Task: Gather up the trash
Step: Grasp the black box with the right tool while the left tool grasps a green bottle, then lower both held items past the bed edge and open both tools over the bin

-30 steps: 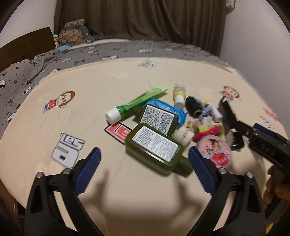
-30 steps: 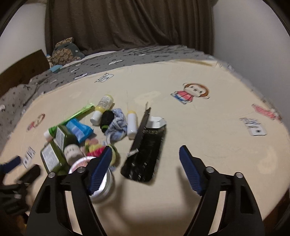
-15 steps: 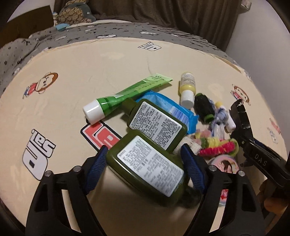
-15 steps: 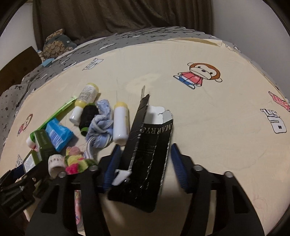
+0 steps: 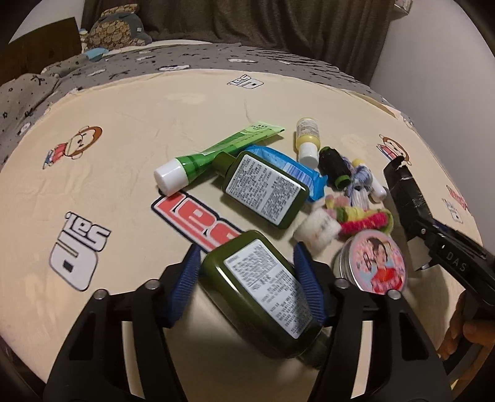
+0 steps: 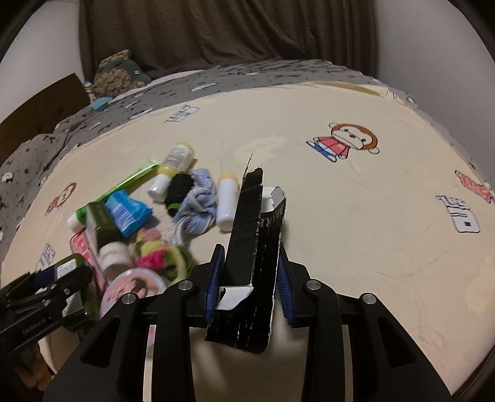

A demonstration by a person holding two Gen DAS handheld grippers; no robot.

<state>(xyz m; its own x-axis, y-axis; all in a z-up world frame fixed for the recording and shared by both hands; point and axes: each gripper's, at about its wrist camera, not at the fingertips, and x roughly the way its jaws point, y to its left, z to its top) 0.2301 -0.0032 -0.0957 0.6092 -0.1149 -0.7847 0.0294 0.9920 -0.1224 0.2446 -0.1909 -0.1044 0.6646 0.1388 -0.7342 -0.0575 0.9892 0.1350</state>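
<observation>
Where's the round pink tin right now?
In the left wrist view, the round pink tin lies right of the green bottle held in the left hand-held gripper, just below the fuzzy hair ties.

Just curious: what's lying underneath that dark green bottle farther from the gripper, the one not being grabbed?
The farther green bottle lies on a blue packet; its neck crosses the green tube. How much of the packet it covers, and anything else beneath, is hidden.

i see a cream sheet (image 5: pixel 130 130) with monkey pictures (image 6: pixel 346 140) on a bed. a gray blanket (image 5: pixel 201 58) with small prints lies behind it. a brown stuffed toy (image 5: pixel 117 27) sits by a dark curtain (image 6: pixel 225 31).
</observation>
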